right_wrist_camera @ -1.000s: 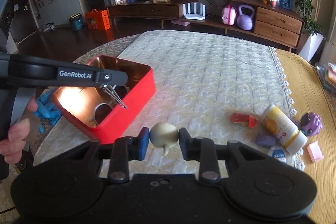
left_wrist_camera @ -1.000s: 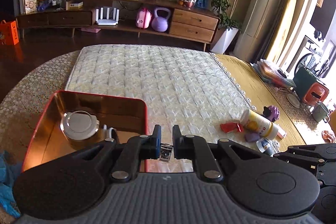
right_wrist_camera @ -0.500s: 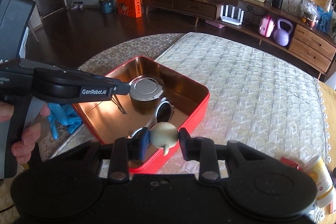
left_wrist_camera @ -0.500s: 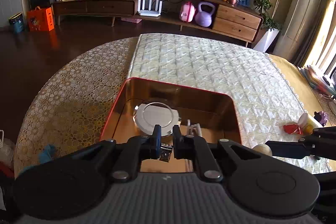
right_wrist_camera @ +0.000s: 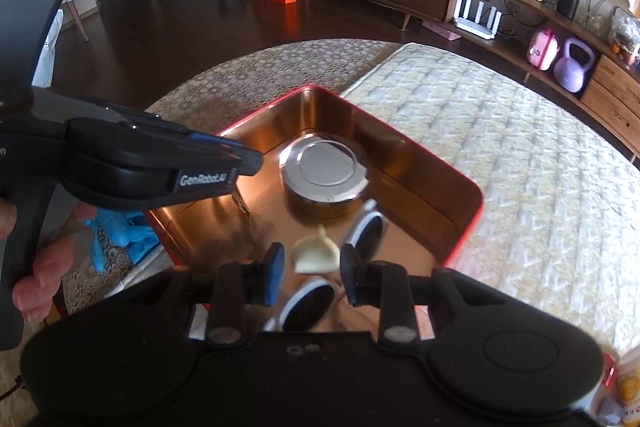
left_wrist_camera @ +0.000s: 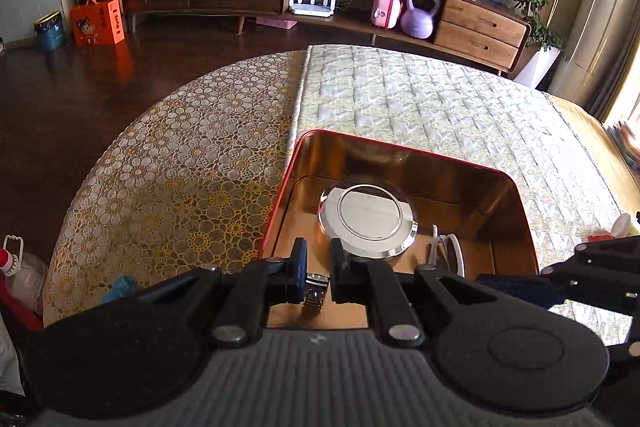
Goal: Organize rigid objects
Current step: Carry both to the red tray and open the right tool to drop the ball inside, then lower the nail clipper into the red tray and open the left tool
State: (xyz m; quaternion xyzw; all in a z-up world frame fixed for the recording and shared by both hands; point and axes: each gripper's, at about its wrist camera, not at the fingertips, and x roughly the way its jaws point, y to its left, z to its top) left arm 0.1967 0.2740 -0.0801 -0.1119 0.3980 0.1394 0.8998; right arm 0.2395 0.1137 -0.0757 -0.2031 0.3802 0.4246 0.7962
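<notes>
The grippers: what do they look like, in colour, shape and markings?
Each gripper is black plastic: round-ended arms with silver rivets carry two short fingers with blue pads. The left gripper sits on a ribbed grey body and has white "GenRobot.AI" on its side. The right gripper looks alike.

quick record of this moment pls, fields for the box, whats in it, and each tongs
box: red tin, open, on the table
inside: round metal can with silver lid, sunglasses
left tongs: shut on a small metal clip, over the tin
right tongs: hold a cream garlic-shaped piece, over the tin
loose: bottle at the right edge
</notes>
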